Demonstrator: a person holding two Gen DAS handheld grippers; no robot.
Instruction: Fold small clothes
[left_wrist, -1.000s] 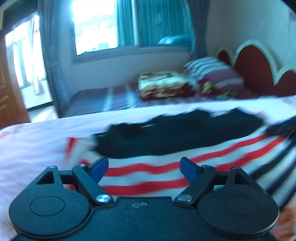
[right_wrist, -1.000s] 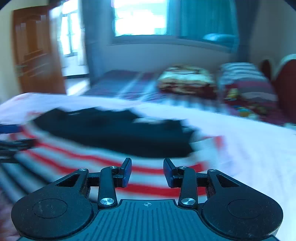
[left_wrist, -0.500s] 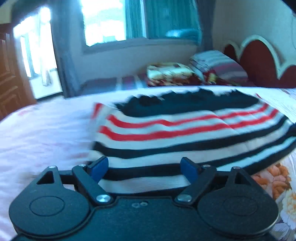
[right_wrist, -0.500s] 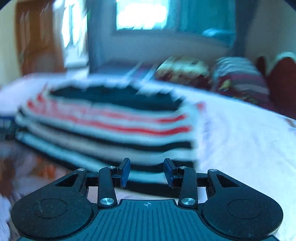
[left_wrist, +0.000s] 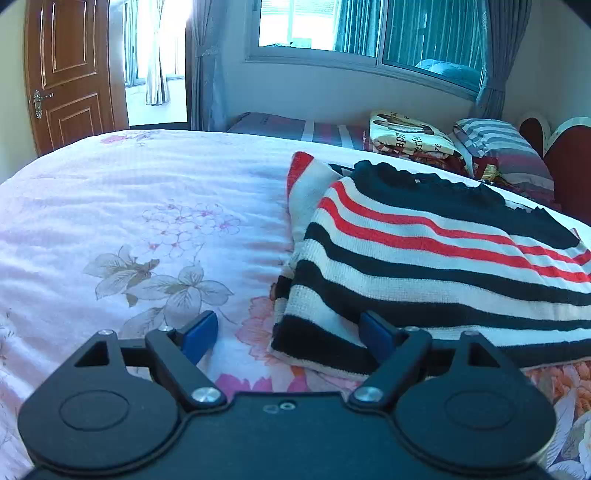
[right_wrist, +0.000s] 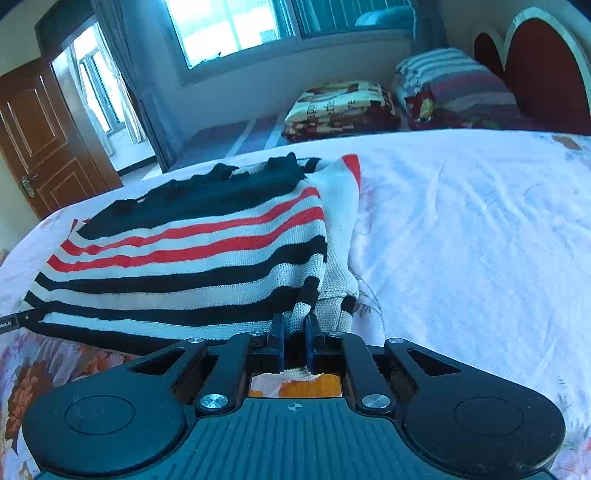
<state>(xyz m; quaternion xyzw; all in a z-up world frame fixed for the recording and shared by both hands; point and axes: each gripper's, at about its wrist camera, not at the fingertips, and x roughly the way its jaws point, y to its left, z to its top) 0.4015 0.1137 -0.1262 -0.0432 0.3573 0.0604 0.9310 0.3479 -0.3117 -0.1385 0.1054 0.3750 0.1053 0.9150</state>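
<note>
A striped knit sweater (left_wrist: 424, 258), in black, white and red bands, lies folded on the floral bedsheet (left_wrist: 147, 221). My left gripper (left_wrist: 288, 332) is open, low over the bed, with the sweater's near left corner between its blue fingers. In the right wrist view the sweater (right_wrist: 192, 258) lies to the left and ahead. My right gripper (right_wrist: 294, 328) is shut on the sweater's near right corner, with knit fabric pinched between its fingers.
Folded blankets and pillows (left_wrist: 461, 147) are stacked at the far side near the red headboard (right_wrist: 546, 70). A wooden door (left_wrist: 70, 70) and a window (left_wrist: 351, 29) stand beyond the bed. Bare sheet (right_wrist: 480, 240) spreads right of the sweater.
Both grippers have drawn back toward the near edge of the sweater. The right gripper has closed on the near right corner. The left gripper stays open.
</note>
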